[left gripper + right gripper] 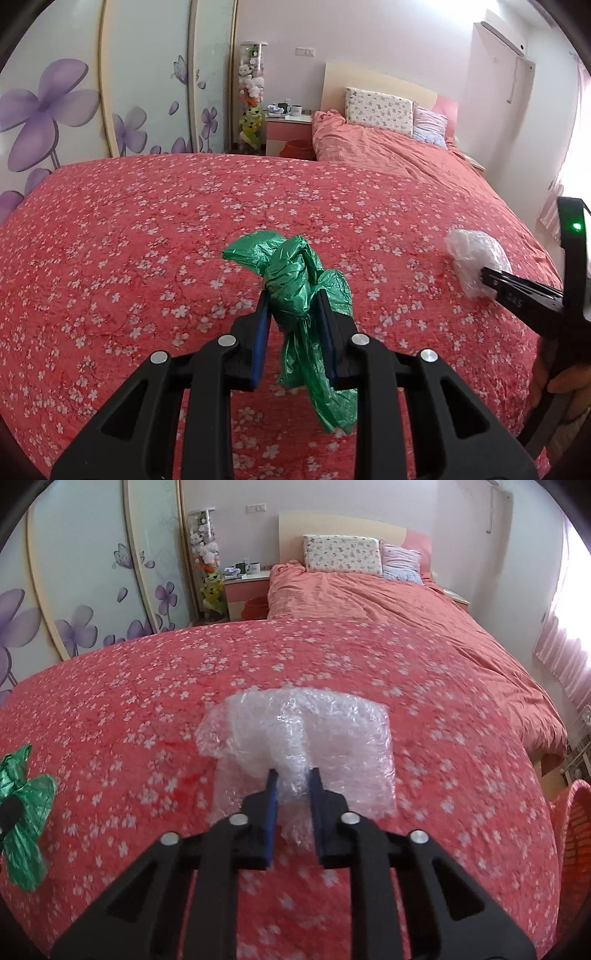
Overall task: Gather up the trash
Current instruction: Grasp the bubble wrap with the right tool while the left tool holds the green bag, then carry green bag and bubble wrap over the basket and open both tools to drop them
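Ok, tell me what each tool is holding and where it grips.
Left tool pinches the crumpled green plastic bag around its bunched middle. Right tool is closed on the near edge of the bubble wrap.

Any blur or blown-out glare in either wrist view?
Left wrist: sharp; green bag crisp, glare at the top right wall. Right wrist: motion blur smears the bedspread and bubble wrap; window overexposed at right.
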`<state>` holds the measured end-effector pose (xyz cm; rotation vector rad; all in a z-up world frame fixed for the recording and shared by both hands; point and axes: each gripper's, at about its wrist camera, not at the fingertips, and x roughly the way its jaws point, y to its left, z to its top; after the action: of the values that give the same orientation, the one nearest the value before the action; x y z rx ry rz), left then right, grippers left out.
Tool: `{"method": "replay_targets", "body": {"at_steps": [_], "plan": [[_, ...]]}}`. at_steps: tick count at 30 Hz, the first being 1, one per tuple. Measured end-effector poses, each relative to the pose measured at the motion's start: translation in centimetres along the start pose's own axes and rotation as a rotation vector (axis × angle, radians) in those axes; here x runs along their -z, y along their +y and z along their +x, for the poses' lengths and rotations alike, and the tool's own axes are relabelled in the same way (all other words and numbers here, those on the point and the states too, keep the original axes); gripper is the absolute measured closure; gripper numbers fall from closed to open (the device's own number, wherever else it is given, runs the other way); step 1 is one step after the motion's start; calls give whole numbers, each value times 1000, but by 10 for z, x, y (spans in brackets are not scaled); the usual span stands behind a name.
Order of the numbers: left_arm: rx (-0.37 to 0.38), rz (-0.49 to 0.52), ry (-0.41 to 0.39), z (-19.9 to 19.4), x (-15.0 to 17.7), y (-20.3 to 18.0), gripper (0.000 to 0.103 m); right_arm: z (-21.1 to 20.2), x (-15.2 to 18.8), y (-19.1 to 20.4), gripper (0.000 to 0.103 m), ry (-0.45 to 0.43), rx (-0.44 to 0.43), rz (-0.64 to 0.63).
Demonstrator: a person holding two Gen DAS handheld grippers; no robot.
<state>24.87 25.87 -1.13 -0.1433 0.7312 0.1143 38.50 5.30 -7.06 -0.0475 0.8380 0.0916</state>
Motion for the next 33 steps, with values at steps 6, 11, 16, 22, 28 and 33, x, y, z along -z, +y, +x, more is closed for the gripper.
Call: {"method": "replay_targets", "body": {"at_steps": [6, 11, 16, 22, 28, 33], "plan": [[17, 21, -1, -7, 4, -16, 78, -33, 24, -36, 91, -42, 0, 52], [39, 52, -7, -17, 9, -35, 78, -78, 43, -69, 91, -105, -3, 109], [70, 87, -15, -31, 12, -63, 78, -121, 60, -91, 91, -167, 2, 142], [109, 135, -36, -50, 15, -96, 78, -155, 73, -110, 91, -212, 5, 164], [145, 175, -48, -64, 18, -122, 78, -177, 89, -126, 91, -236, 10, 187], [184, 193, -48, -72, 23, -138, 78, -196, 102, -141, 91, -269, 31, 209]]}}
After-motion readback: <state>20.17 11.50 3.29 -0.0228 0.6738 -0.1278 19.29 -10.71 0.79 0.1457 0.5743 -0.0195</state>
